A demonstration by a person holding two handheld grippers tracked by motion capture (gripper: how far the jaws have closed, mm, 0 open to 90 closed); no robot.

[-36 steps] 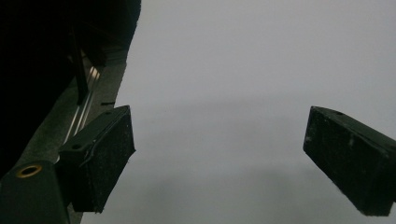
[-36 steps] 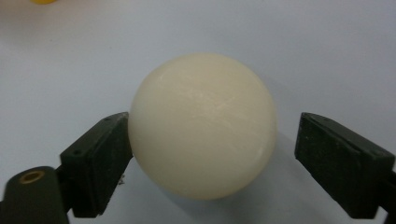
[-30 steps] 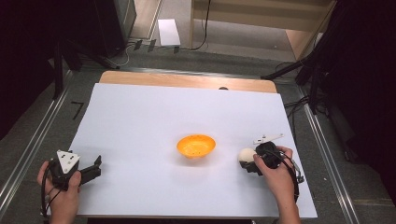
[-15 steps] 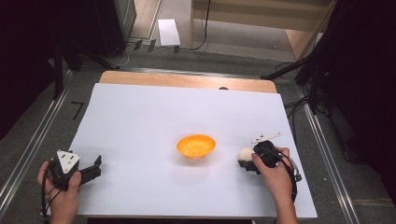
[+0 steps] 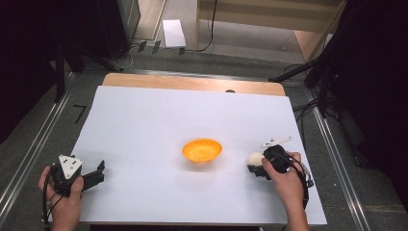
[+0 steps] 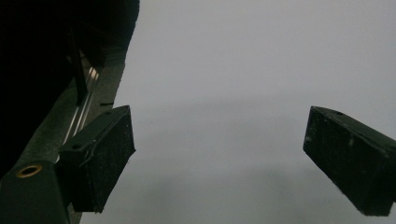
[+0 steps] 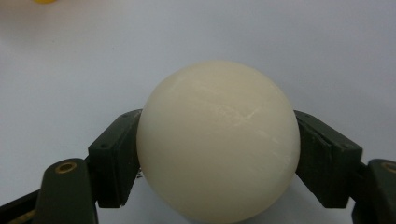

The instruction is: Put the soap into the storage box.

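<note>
White ball (image 7: 218, 140) still clamped in right claw (image 5: 257, 166), unmoved.

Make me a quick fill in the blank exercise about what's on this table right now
1. The right gripper is shut on a cream-coloured ____.
2. The bowl in the middle of the white sheet is ____ in colour.
3. The left gripper has its jaws ____, with nothing between them.

Missing words: ball; orange; open

My black right gripper (image 7: 218, 154) holds a plain cream-white ball (image 7: 218, 140). An orange bowl (image 5: 202, 150) sits on the white table cover (image 5: 159, 120). My left gripper (image 6: 219, 158) is black too.
</note>
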